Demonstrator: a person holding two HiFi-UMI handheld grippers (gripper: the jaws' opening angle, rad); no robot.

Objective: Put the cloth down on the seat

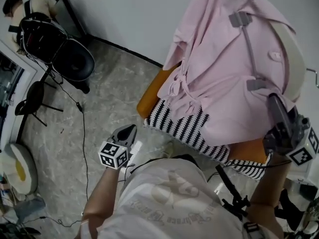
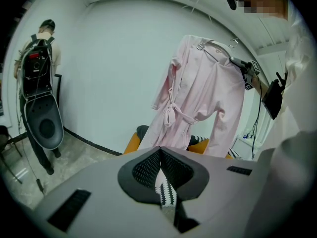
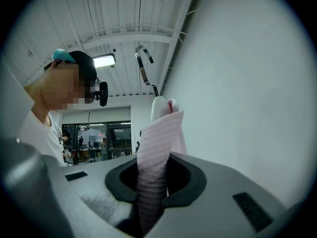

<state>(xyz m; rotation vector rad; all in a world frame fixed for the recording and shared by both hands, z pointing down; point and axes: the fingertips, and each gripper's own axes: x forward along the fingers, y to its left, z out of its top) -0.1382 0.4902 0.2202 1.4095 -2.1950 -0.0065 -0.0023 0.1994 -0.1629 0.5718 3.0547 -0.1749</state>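
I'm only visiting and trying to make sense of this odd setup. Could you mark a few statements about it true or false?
1. The right gripper is clamped on the pink robe. True.
2. The robe lies flat on the floor. False: it is held up on a hanger over the orange seat.
3. The left gripper has striped cloth between its jaws. True.
4. The seat is blue. False: it is orange.
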